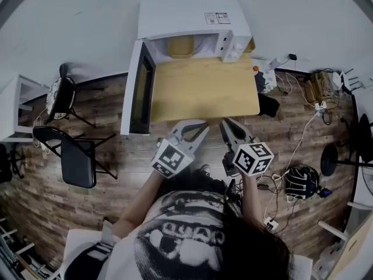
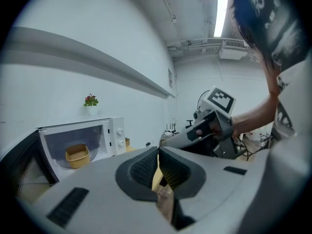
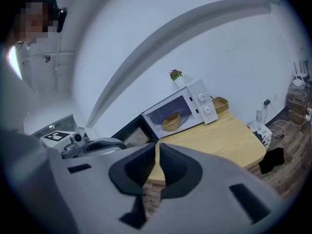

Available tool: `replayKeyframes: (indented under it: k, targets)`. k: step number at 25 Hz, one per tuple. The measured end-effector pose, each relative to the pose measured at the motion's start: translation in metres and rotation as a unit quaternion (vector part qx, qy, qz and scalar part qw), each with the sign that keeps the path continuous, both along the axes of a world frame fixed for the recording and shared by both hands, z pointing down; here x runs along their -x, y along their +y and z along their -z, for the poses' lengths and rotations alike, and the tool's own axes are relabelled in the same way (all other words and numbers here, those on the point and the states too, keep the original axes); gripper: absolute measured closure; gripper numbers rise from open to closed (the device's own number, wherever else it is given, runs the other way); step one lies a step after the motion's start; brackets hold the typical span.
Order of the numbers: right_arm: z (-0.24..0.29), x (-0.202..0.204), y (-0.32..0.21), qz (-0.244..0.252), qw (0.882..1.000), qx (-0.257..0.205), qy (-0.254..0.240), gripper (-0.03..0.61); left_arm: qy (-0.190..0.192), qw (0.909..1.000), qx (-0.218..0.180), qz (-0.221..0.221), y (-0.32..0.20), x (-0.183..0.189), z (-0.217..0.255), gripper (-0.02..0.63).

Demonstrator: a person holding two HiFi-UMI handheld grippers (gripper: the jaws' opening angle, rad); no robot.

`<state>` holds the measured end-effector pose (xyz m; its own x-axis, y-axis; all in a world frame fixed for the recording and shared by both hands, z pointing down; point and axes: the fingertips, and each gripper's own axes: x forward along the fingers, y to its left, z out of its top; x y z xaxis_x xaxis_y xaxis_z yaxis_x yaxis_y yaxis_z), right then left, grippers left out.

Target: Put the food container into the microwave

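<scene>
Container (image 1: 181, 46) sits inside the microwave (image 1: 186, 17) at 12 o'clock; left claw (image 1: 200, 125) and right claw (image 1: 227, 122) are clenched empty. Best nudge the open door (image 1: 141, 89) by its outer edge, slowly.

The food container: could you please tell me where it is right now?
In the head view, the food container sits inside the microwave at the far end of the table, its door swung open to the left.
</scene>
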<state>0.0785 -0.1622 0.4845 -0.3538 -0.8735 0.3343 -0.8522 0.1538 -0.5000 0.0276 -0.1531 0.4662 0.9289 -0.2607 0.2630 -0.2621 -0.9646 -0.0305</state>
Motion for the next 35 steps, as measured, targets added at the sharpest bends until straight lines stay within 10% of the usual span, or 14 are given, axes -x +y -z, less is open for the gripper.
replayKeyframes:
  k: [35]
  targets:
    - [0.028,0.021,0.136,0.116,0.987,-0.095,0.061,0.574,-0.013,0.9966,-0.038,0.071,0.140,0.008,0.008,0.606]
